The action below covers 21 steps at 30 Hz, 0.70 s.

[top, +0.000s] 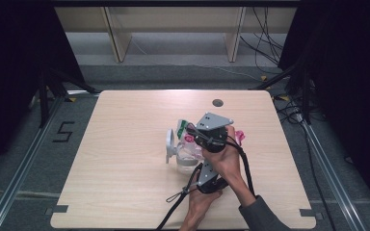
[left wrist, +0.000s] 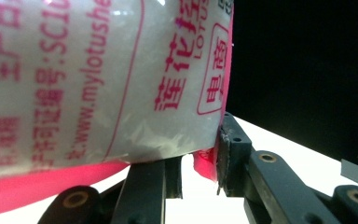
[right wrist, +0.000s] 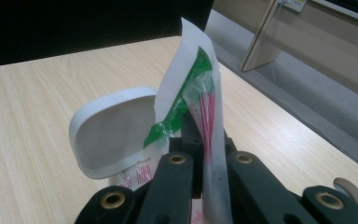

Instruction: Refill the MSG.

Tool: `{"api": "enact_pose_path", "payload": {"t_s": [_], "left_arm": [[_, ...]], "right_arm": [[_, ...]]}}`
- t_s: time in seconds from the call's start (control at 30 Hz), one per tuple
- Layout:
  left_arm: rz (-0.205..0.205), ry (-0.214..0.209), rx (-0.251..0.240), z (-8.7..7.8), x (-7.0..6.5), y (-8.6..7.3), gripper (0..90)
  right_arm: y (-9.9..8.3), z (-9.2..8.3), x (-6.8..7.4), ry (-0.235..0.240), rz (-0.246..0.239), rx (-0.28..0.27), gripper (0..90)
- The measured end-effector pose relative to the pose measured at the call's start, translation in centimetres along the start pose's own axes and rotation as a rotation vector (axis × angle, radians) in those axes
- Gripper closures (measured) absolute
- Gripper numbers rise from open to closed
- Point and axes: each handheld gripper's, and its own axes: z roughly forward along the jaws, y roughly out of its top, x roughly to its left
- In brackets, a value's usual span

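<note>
– Plastic film is all that you hold in both hands now, and it is slippery. Your right gripper [right wrist: 205, 140] is clenched on the lower part of the thin packet [right wrist: 191, 60], the white and green one with red sticks inside. It stands upright, just beside the white lid [right wrist: 112, 133] and in front of it.

– And my left one?

– Your left gripper [left wrist: 200, 158] is grasping the bottom edge of the pink-printed bag [left wrist: 98, 84]. I judge that this grip is shallow: the pads bite only the pink seam, and the body of the bag bulges above them. I cannot tell how near this bag is to the white lid.

– So what can go wrong?

– If you pull the two hands apart quickly, the seam may slide out of the left jaws, or the film may tear there. The packet is tall and soft above the right jaws, so it may fold over against the white lid and catch on its rim. Also the lid stands open and seems light; a push from the packet may tip it on the table [right wrist: 28, 116].
</note>
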Motion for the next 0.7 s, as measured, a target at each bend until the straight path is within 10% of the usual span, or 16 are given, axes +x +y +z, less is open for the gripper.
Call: {"api": "enact_pose_path", "payload": {"t_s": [0.03, 0.23, 0.7], "left_arm": [[-0.056, -0.016, -0.045, 0.29, -0.39, -0.07, 73.9], [-0.065, -0.013, -0.053, 0.42, -0.3, -0.09, 74.1], [-0.029, -0.018, -0.026, 0.19, -0.09, -0.02, 74.1]], "right_arm": [[0.0, 0.14, -0.08, 0.008, -0.024, 0.001, 90.0], [0.08, 0.13, 0.12, 0.007, -0.024, -0.001, 90.0], [0.09, 0.16, 0.24, 0.01, -0.017, -0.002, 90.0]]}}
